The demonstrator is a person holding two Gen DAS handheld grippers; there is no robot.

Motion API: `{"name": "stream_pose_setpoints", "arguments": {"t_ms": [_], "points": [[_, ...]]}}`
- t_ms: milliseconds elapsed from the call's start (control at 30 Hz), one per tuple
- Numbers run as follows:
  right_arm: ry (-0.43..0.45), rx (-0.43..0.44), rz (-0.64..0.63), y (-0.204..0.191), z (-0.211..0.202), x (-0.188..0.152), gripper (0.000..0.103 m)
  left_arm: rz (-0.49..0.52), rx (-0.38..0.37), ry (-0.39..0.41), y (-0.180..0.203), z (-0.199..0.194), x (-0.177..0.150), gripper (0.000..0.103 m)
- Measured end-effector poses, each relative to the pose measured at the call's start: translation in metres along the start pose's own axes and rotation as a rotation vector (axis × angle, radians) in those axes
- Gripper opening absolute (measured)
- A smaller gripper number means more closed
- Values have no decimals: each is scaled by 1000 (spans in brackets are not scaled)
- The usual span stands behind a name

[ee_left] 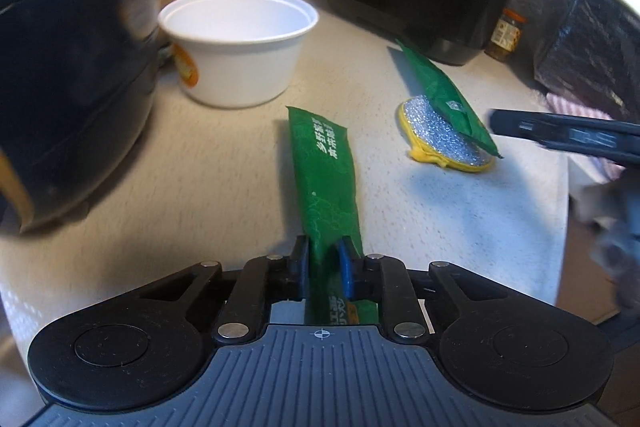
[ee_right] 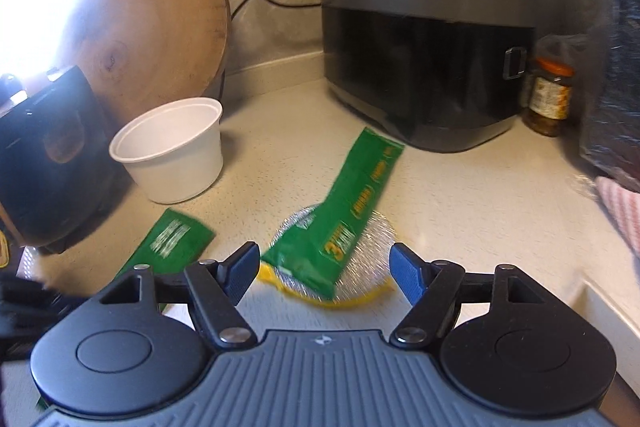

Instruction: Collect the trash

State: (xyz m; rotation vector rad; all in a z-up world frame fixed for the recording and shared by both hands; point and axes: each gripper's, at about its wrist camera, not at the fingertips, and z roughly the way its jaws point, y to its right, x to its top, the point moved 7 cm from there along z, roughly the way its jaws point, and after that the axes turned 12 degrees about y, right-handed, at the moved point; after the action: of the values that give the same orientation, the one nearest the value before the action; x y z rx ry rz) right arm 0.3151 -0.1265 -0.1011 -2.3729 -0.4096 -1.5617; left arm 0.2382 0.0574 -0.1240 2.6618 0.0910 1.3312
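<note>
- Strong daylight blows out the upper left corner of the right wrist view, washing over the round wooden cutting board (ee_right: 156, 35).
- The speckled pale desk (ee_left: 224, 187) is evenly lit, with soft shadows.
- Motion blur smears the black appliance (ee_left: 72, 67) at left.
- Fisheye bending curves both views' edges.

**Printed text on the two green wrappers**

The near green wrapper (ee_left: 326, 183) carries white Chinese characters in two rows, too blurred to read with certainty. The second green wrapper (ee_right: 348, 211) shows a yellow "3" with unclear letters. The jar (ee_right: 549, 98) has a label, which is illegible.
</note>
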Motion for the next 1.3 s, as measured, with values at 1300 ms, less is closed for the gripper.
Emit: {"name": "stream_pose_setpoints", "arguments": {"t_ms": [1300], "points": [[-82, 2, 9, 25, -4, -36, 62, 212, -41, 17, 32, -8, -21, 30]]}}
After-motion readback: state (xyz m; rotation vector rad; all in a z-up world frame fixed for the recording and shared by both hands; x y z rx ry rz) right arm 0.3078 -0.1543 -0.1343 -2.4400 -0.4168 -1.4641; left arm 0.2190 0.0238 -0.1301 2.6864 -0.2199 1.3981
